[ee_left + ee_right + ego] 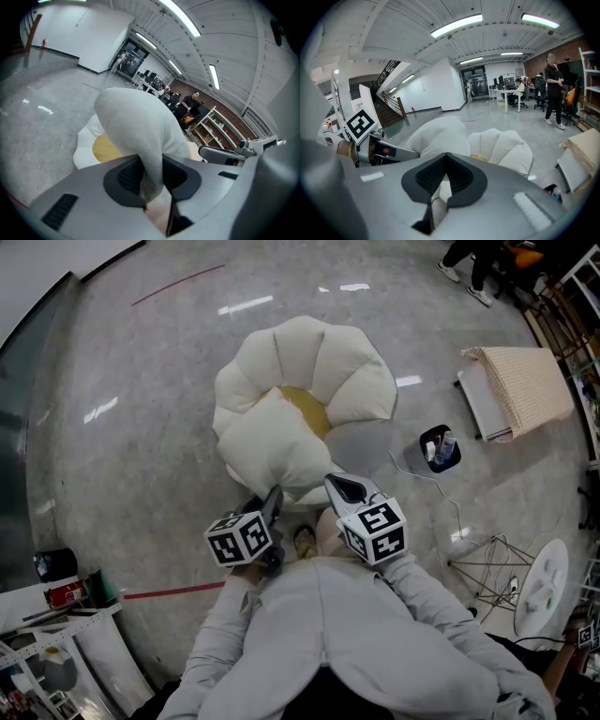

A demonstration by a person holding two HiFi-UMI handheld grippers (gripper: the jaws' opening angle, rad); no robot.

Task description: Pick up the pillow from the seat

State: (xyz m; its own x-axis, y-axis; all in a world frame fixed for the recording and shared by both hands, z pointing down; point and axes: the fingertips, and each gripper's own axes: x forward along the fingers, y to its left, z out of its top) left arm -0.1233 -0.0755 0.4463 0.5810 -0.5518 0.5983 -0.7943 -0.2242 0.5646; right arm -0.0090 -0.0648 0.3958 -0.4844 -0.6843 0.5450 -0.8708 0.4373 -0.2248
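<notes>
Left gripper [274, 498]: jaws narrow, clamped on the near edge of the pillow [272, 442]. Its own view shows white fabric squeezed between both pads [125, 176] and bulging out beyond them. The pillow is white and plump, raised at the gripped end. In the head view it sits over the near-left part of the seat [361, 381]; can't tell if its far end clears the seat. Its long axis runs from the pinched near end away from the person, up and toward the seat. The free rounded end points at the seat's back, tilted rather than flat. The seat is a white shell-shaped chair on the grey floor [141, 371], with a yellow cushion [311, 411] showing in the middle just past the pillow's far edge. Right gripper [345, 488]: tip at the pillow's near-right edge, beside the left one, pointing the same way. Its jaws are drawn together at the tips. A white sliver shows in the slot behind them; can't tell what it is or whether it's gripped. Further right on the floor, well apart from the seat: a small black bin [440, 448] and a woven beige mat [525, 381].
</notes>
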